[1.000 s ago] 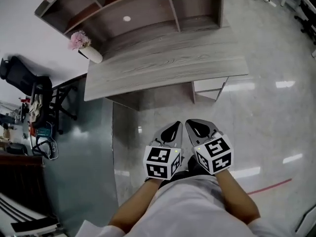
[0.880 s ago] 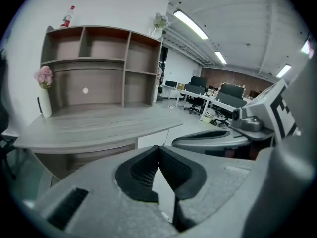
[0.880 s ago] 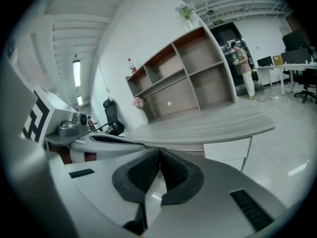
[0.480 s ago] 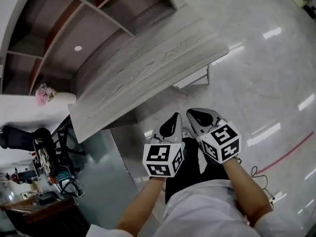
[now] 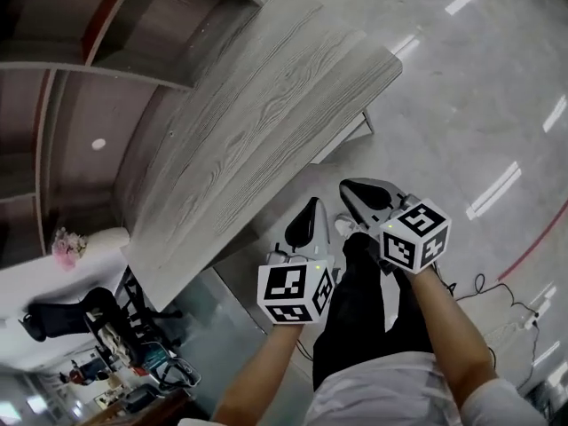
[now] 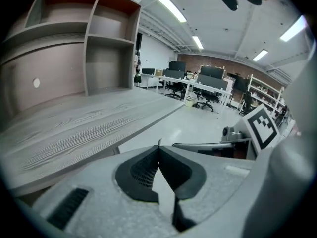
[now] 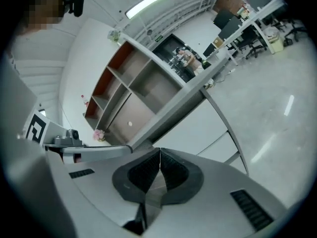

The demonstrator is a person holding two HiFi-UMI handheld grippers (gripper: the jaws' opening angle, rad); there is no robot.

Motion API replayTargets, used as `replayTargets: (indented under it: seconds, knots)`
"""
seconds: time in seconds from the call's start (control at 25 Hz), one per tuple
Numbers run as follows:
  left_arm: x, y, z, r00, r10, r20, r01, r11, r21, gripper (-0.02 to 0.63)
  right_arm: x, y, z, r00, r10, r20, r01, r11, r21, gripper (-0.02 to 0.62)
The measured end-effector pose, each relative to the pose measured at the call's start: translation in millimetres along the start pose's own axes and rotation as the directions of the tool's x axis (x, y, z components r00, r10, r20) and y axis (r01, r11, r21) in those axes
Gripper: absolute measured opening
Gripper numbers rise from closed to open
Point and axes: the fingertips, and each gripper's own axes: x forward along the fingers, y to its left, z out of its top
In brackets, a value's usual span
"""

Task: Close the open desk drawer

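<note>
The grey wood desk top runs diagonally across the head view, with a shelf unit behind it. The white drawer unit peeks out under the desk's right end, and most of it is hidden by the top. In the right gripper view its white fronts show below the desk edge. My left gripper and right gripper are held side by side in front of the desk, apart from it. Both are shut with nothing between the jaws.
A pink flower vase stands on the desk's far left end. A dark office chair is at the left. Cables and a red line lie on the glossy floor at the right. Office desks and chairs stand far behind.
The head view has rolled, so the desk now slants and looks nearer. Both grippers have come down and forward towards the desk's right end, and the right one has rolled. Both stay shut.
</note>
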Motion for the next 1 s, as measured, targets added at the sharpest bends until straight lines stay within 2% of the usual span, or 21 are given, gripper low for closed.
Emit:
replayTargets:
  seconds: [0.16, 0.32, 0.48, 0.6, 0.72, 0.84, 1.0]
  knots:
    - [25.3, -1.4, -1.9, 0.999, -0.042, -0.021, 0.044, 0.998, 0.056, 0.002, 17.5, -28.3, -3.8, 0.994, -0.001, 0.113, -0.014, 0.991, 0.134, 0.0]
    - [45.3, 0.5, -6.9, 0.996, -0.065, -0.062, 0.071, 0.993, 0.093, 0.002, 31.5, -52.3, -7.0, 0.982, -0.001, 0.188, -0.049, 0.964, 0.262, 0.002]
    - [62.4, -1.6, -17.6, 0.99, -0.091, -0.107, 0.104, 0.987, 0.121, 0.002, 42.4, -79.4, -10.5, 0.972, -0.014, 0.236, -0.063, 0.947, 0.315, 0.002]
    - [71.0, -4.6, -24.4, 0.985, -0.102, -0.141, 0.122, 0.982, 0.142, 0.002, 48.3, -97.9, -6.8, 0.948, -0.032, 0.317, -0.091, 0.926, 0.366, 0.006]
    - [76.0, -3.7, -27.0, 0.981, -0.103, -0.163, 0.127, 0.981, 0.144, 0.002, 57.7, -105.4, -9.6, 0.933, -0.034, 0.358, -0.123, 0.906, 0.406, 0.111]
    - [83.6, 2.4, -30.0, 0.979, -0.093, -0.183, 0.12, 0.982, 0.144, 0.002, 73.6, -109.3, -17.5, 0.93, -0.024, 0.366, -0.145, 0.892, 0.428, 0.145]
    - [89.4, 3.0, -33.9, 0.973, -0.102, -0.206, 0.137, 0.977, 0.162, 0.002, 85.7, -116.6, -21.3, 0.902, 0.002, 0.432, -0.235, 0.841, 0.487, 0.196]
